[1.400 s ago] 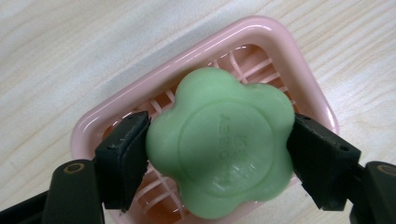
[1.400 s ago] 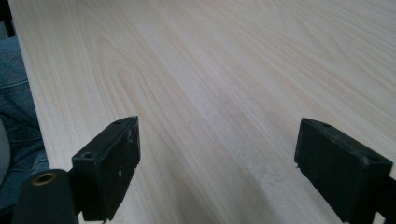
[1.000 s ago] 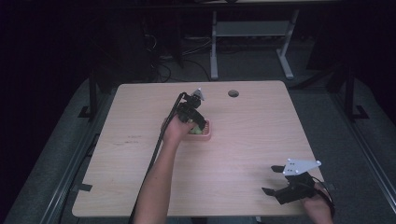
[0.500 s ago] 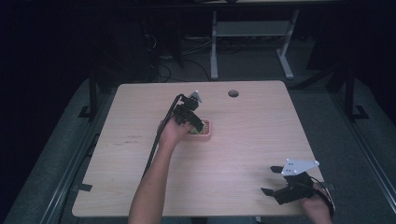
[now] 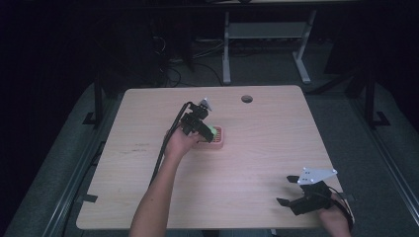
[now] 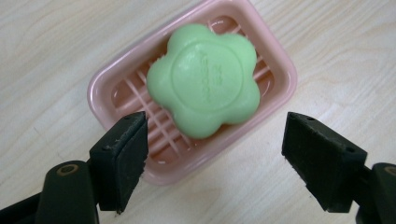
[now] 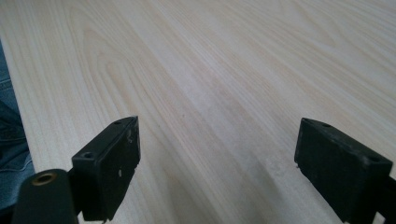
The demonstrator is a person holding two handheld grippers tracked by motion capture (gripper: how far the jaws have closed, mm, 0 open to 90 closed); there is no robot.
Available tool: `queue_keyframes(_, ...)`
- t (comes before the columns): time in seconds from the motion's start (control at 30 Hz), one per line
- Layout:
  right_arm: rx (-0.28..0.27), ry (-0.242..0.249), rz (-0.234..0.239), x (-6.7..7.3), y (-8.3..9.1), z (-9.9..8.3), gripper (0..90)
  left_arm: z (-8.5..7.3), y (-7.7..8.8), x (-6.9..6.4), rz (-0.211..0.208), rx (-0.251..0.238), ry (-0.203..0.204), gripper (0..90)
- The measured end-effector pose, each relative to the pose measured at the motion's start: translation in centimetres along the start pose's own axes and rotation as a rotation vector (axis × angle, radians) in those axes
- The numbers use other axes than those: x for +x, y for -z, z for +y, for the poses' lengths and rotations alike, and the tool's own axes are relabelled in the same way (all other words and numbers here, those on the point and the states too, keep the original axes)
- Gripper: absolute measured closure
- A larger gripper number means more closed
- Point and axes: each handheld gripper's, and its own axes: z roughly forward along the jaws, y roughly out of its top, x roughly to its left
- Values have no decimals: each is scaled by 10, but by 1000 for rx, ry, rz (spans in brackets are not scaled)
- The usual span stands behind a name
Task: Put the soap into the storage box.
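Both left tool (image 6: 215, 154) jaws wide, flanking soap dish (image 6: 105, 88) near edge.

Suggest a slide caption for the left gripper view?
Open left gripper poised above green flower-shaped soap in pink dish.

Your left gripper (image 6: 215, 154) hangs above a pink soap dish (image 6: 280, 60) on the pale wooden table (image 6: 56, 51), jaws spread wide and holding nothing. In the dish's ribbed well lies a green, flower-shaped soap (image 6: 205, 86), stamped with a round seal. One jaw overlaps the dish's near rim; the other stands clear over bare wood.
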Motion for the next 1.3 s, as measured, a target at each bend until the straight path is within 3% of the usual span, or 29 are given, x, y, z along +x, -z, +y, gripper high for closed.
queue_keyframes(0.47,14,-1,-7,1,-3,0,138,-23,5,-2,6,-2,-14,228)
queue_keyframes(1.3,24,-4,-6,0,-4,-1,138,-48,13,-8,-4,-21,-42,228)
